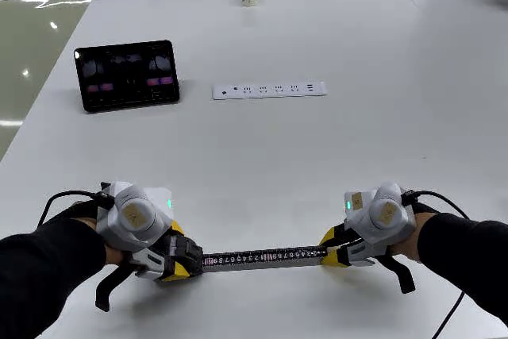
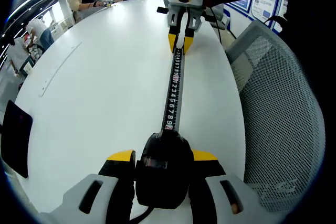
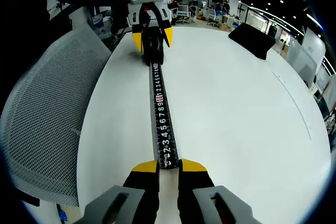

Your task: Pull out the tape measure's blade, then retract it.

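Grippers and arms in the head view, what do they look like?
The left gripper and right gripper match: rounded light-grey bodies, black jaws with yellow tips, a yellowish sticker on top and a small teal light. A black cable leaves each. The sleeves are black.

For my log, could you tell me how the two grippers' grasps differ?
The left gripper clamps the black case; the right gripper pinches the blade tip. The left jaws stand wide apart; the right jaws are nearly together. Both hold one tape measure.
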A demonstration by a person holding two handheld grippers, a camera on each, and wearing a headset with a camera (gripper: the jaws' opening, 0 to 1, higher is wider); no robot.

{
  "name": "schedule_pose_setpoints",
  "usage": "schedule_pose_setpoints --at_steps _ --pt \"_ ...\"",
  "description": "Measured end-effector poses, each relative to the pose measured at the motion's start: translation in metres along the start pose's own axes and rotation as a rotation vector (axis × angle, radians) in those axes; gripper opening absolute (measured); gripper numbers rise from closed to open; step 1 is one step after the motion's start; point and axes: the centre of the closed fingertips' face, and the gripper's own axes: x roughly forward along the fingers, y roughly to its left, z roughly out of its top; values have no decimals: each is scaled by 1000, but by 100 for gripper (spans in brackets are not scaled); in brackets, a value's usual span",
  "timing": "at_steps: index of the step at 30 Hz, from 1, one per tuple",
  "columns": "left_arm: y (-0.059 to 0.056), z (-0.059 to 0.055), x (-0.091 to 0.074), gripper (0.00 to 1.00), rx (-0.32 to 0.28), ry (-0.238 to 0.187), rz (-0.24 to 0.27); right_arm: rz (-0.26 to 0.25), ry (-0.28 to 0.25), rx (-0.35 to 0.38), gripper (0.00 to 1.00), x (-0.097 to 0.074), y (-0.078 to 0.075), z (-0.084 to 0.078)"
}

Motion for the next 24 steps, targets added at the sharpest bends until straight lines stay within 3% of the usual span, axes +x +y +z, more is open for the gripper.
schedule_pose_setpoints --at_steps 24 --pt "0 -1 0 34 1 4 1 -6 -9 25 9 -7 -1 -11"
